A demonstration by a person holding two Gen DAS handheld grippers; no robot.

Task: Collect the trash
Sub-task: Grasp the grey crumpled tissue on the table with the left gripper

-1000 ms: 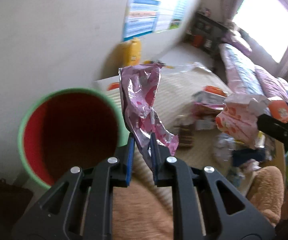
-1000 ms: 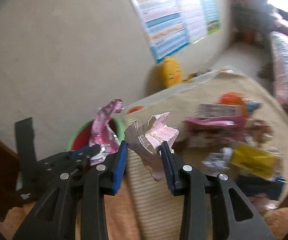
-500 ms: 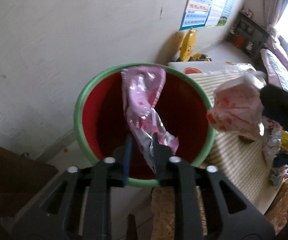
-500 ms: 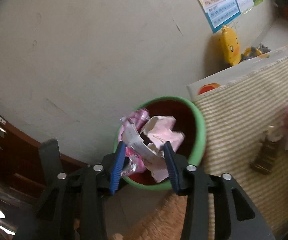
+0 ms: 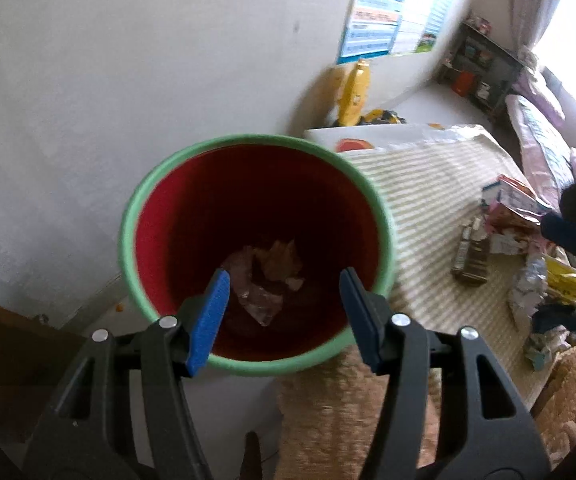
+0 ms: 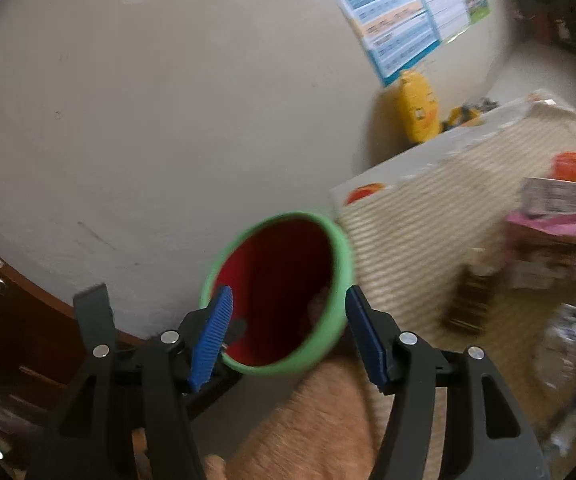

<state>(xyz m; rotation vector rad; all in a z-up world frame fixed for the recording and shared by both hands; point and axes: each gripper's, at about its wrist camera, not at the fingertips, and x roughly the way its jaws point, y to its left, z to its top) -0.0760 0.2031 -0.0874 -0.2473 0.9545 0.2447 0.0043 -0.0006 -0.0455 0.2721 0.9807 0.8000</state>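
A bin with a green rim [image 5: 256, 138] and red inside stands on the floor by the wall. Crumpled wrappers [image 5: 266, 276] lie at its bottom. My left gripper [image 5: 284, 280] hovers over the bin's mouth, its jaws opening with nothing between them. My right gripper [image 6: 288, 296] is above the bin's near rim [image 6: 339, 264], its jaws also opening and empty. One of its blue pads [image 5: 571, 232] shows at the right edge of the left wrist view. More trash [image 5: 527, 272] lies scattered on the striped mat [image 5: 427, 184].
A brown wrapper [image 5: 471, 256] and pink packets [image 6: 555, 232] lie on the mat. A yellow toy [image 5: 353, 92] stands against the wall under a poster [image 5: 379, 28]. A dark wooden cabinet [image 6: 16, 320] is at the left, and a tan plush rug [image 5: 327, 420] is below me.
Both grippers came over the bin and opened. The pink foil wrapper left the left jaws and the crumpled paper left the right jaws. Both now lie in the bin.
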